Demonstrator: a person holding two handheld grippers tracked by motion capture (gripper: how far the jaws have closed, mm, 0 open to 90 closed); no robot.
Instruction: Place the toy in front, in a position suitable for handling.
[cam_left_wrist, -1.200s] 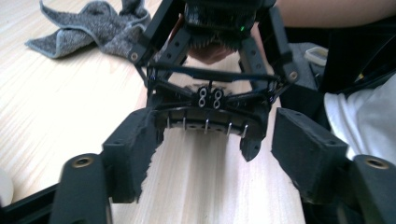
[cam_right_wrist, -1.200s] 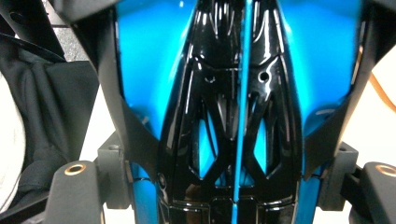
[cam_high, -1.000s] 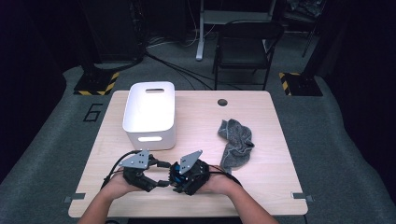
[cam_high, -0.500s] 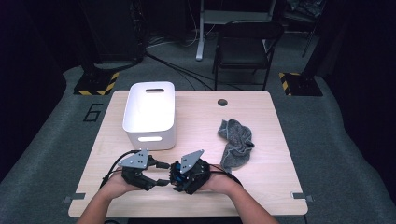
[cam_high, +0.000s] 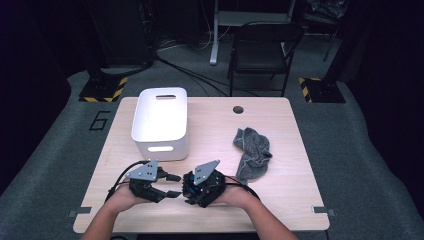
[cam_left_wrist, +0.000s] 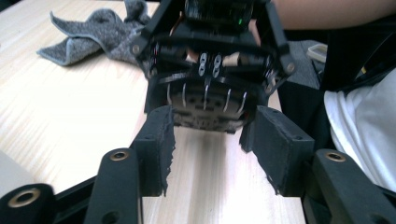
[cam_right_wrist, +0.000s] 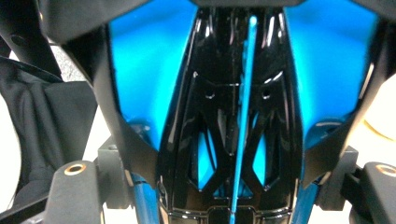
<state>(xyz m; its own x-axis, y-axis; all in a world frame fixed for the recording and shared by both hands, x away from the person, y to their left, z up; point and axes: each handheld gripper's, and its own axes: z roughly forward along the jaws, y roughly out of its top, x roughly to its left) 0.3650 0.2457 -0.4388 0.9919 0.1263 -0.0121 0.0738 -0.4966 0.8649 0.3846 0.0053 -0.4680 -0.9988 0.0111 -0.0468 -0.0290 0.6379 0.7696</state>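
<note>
Both grippers are resting near the table's (cam_high: 280, 200) front edge, facing each other. Left gripper (cam_high: 172, 186) fingers, nothing between them, have just been closing, remaining spread. Right gripper (cam_high: 187, 187) finger state: cannot tell. Grey cloth (cam_high: 252, 157) is lying just right of them; floor marking "6" (cam_high: 101, 120).

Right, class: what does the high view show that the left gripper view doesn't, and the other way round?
The high view adds the white bin, the chair behind the table, and both forearms. The left gripper view adds a close look at the left gripper: its jaws have just been closing, with bare wood between the pads, plus a white garment. Both share the table, the grey cloth and the right gripper.
</note>
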